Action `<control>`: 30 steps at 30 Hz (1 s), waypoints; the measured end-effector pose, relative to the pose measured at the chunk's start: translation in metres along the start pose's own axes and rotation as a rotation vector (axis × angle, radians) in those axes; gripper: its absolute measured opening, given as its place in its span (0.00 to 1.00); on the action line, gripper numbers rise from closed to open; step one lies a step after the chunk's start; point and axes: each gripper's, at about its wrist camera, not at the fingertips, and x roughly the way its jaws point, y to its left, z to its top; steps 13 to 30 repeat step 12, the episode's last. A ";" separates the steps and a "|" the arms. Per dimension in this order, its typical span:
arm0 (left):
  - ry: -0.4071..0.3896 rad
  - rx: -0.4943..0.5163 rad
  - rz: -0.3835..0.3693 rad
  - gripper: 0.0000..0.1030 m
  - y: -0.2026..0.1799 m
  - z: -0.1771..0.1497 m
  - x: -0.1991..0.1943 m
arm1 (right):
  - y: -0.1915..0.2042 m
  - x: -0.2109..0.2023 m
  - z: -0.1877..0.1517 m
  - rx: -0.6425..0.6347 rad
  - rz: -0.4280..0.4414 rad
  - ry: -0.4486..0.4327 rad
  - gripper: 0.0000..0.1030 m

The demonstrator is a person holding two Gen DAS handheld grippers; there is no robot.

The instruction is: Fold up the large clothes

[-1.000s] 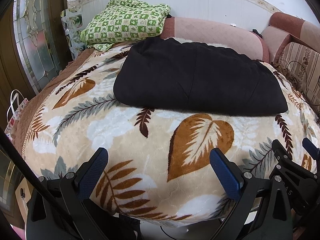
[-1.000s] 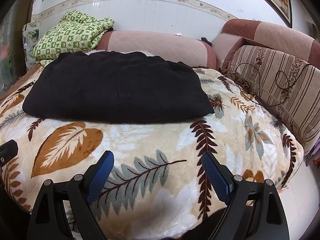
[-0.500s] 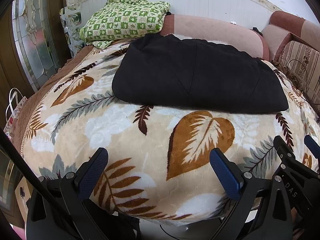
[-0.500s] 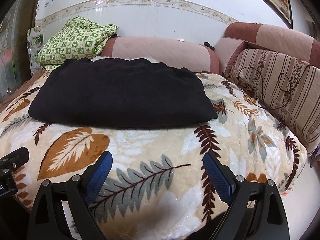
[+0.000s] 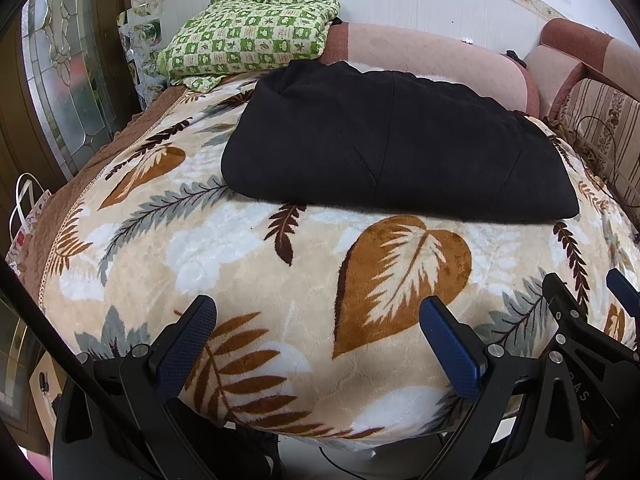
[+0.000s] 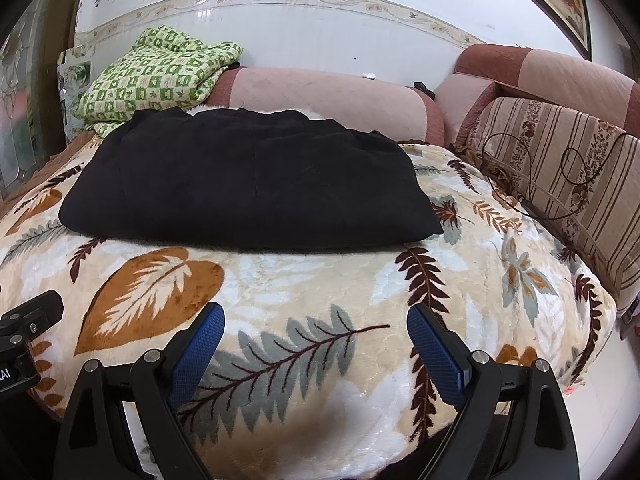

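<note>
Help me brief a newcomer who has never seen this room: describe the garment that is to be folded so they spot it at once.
Start at the big leaf-patterned blanket that covers the bed. On its far half, in front of the pink bolster, lies the black garment, a flat, roughly rectangular slab. It is the only plain dark piece; the green checked quilt heaped behind its left corner is bright and patterned.

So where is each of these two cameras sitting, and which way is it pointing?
Left wrist: on the left hand-held gripper, looking along its open blue fingers at the black garment; the right hand-held gripper shows at its right edge.
Right wrist: on the right hand-held gripper, fingers open, facing the same garment.
Shared: garment, leaf blanket, green quilt.
</note>
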 end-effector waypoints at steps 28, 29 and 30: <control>-0.001 0.000 -0.006 0.98 0.001 -0.001 0.001 | 0.001 0.004 -0.002 -0.008 0.004 0.010 0.92; -0.001 0.000 -0.006 0.98 0.001 -0.001 0.001 | 0.001 0.004 -0.002 -0.008 0.004 0.010 0.92; -0.001 0.000 -0.006 0.98 0.001 -0.001 0.001 | 0.001 0.004 -0.002 -0.008 0.004 0.010 0.92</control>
